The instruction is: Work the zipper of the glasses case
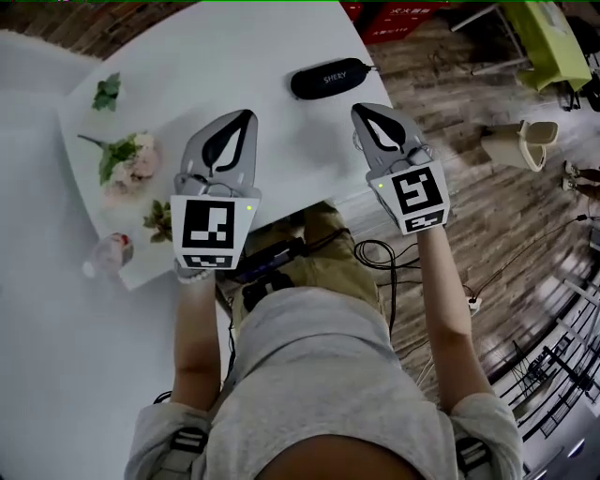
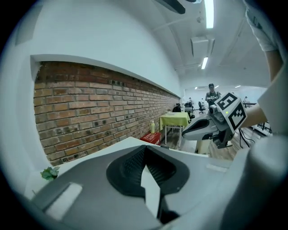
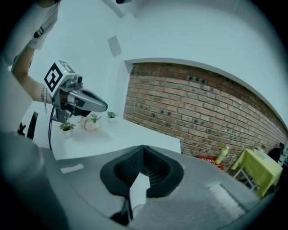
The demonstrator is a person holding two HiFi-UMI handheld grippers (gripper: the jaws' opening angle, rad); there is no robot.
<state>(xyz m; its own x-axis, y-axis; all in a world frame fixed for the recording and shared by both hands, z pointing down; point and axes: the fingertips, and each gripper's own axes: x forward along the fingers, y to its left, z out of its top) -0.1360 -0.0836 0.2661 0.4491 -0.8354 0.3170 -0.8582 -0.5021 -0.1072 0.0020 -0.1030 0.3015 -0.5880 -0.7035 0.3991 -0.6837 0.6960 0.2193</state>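
Observation:
A black zipped glasses case (image 1: 331, 78) lies near the far right edge of the white table (image 1: 225, 47). Both grippers hover above the table's near edge, short of the case and apart from it. My left gripper (image 1: 247, 114) is shut with nothing between its jaws, left of and nearer than the case. My right gripper (image 1: 362, 110) is shut and empty too, just below the case's right end. In the left gripper view the jaws (image 2: 144, 148) meet at the tips, and in the right gripper view (image 3: 143, 147) likewise. The case does not show in either gripper view.
A pink flower bunch (image 1: 127, 159), a small green sprig (image 1: 106, 91), a potted plant (image 1: 157, 219) and a plastic bottle (image 1: 106, 255) sit on the table's left part. Cables (image 1: 375, 253) lie on the wooden floor. A yellow-green table (image 1: 548, 42) and red crates (image 1: 394, 14) stand beyond.

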